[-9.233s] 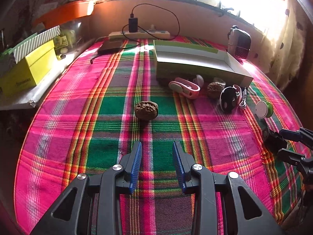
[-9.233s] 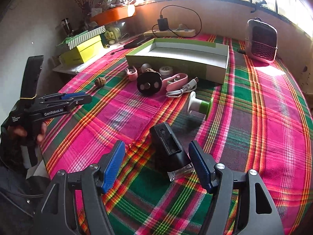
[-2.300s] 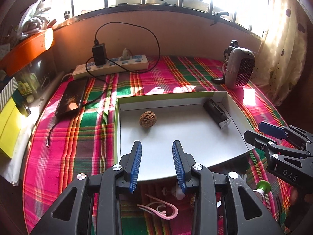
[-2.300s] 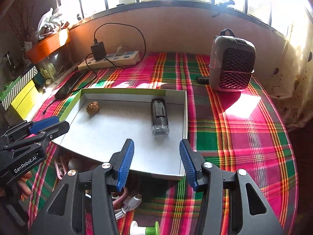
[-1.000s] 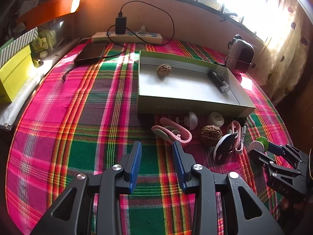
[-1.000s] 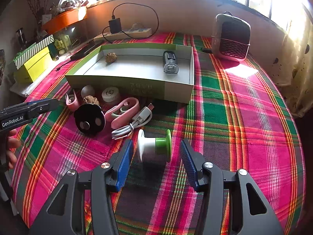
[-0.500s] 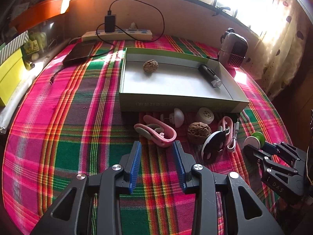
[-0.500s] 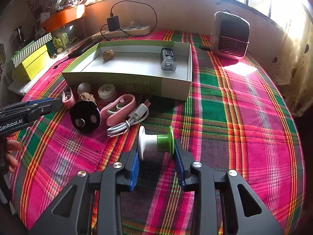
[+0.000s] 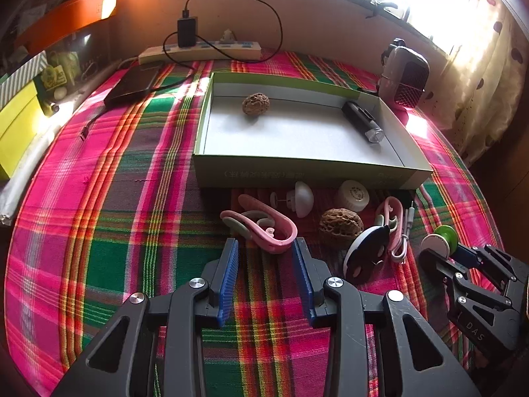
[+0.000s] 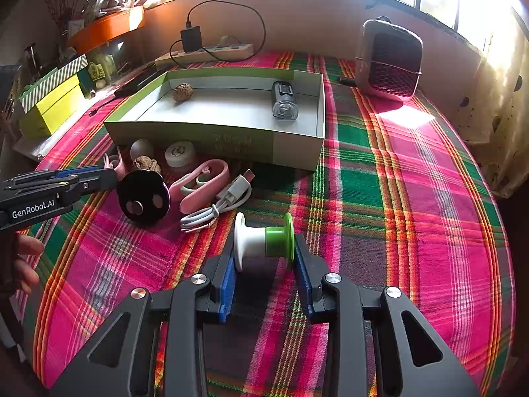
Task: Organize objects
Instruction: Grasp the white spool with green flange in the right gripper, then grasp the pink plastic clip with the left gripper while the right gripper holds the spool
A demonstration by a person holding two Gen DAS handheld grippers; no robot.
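From the left wrist view, the left gripper [image 9: 266,248] stands with its blue pads spread apart and nothing pinched between them; the pink clip [image 9: 261,223] lies on the plaid cloth [image 9: 99,198] just ahead of the fingertips, its curved end reaching into the gap near the right pad; the shallow box [image 9: 297,168] sits beyond the clip, and inside it a walnut [image 9: 255,104] rests near the far wall while a black flashlight [image 9: 362,121] lies toward the box's right side; in front of the box's near wall lie a white dome piece [image 9: 299,198], a white cap [image 9: 353,195], a second walnut [image 9: 340,226], a black disc [image 9: 365,258] and a white cable [image 9: 401,241]; to the right of these the right gripper [image 9: 443,248] shows, closed around the spool [image 9: 439,240]; from the right wrist view, the right gripper [image 10: 264,258] has its pads pressed against both flanges of the spool [image 10: 264,241], white end at the left pad and green end at the right, the spool held well in front of the box [image 10: 231,139]; the flashlight [image 10: 284,99] and walnut [image 10: 183,92] lie inside that box; the cable [image 10: 218,203], a pink clip [image 10: 201,182] and the black disc [image 10: 143,197] lie between spool and box; the left gripper [image 10: 92,175] enters from the left beside the disc, its opening hard to judge here.
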